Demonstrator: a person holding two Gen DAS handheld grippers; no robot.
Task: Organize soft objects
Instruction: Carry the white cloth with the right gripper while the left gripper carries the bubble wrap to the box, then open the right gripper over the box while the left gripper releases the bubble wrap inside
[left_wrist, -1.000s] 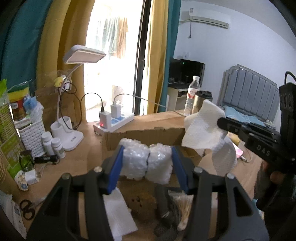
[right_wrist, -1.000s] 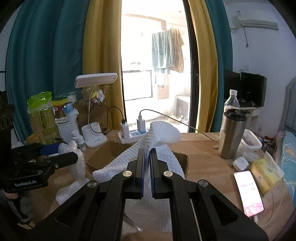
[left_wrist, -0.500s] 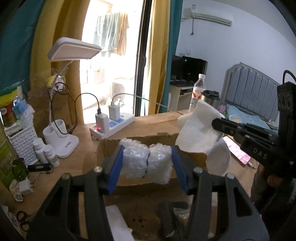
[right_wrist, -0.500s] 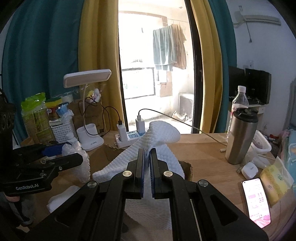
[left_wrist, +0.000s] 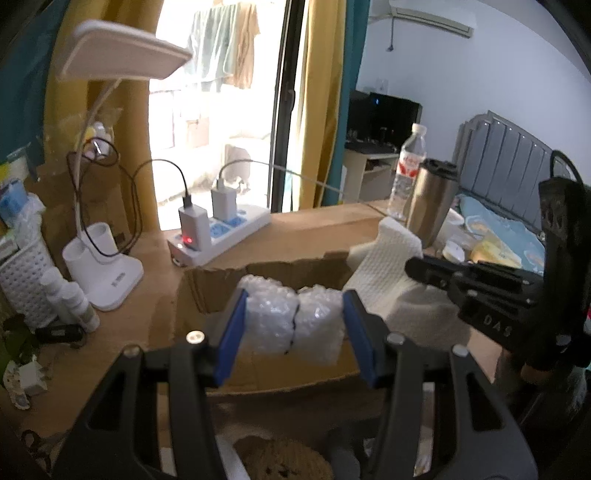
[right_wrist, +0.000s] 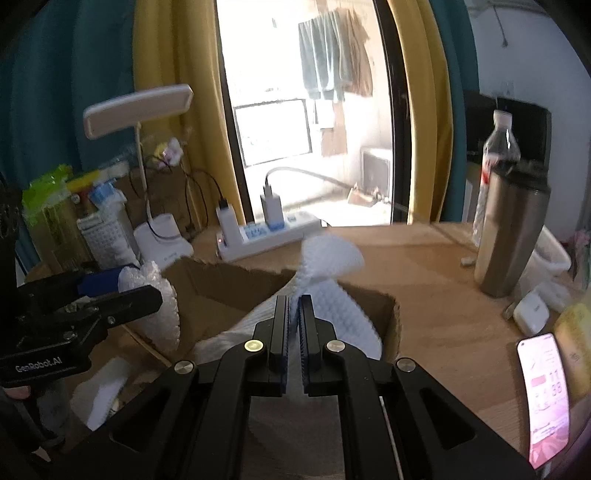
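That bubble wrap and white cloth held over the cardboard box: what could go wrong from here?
The white cloth hangs from a thin pinch in the right gripper; on release it may drape over the cardboard box wall instead of falling inside. The bubble wrap, squeezed in the left gripper, might spring open and roll out. A wide swing could knock over the steel tumbler.

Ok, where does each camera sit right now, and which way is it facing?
Left wrist: on the left tongs, facing along their blue-padded fingers, shut on a bubble wrap bundle, over the cardboard box toward the window; the right tongs enter from the right with a white textured cloth.
Right wrist: on the right tongs, shut on the cloth, facing the window; the left tongs and bubble wrap show at left.
Shared: box, power strip, desk lamp, steel tumbler.
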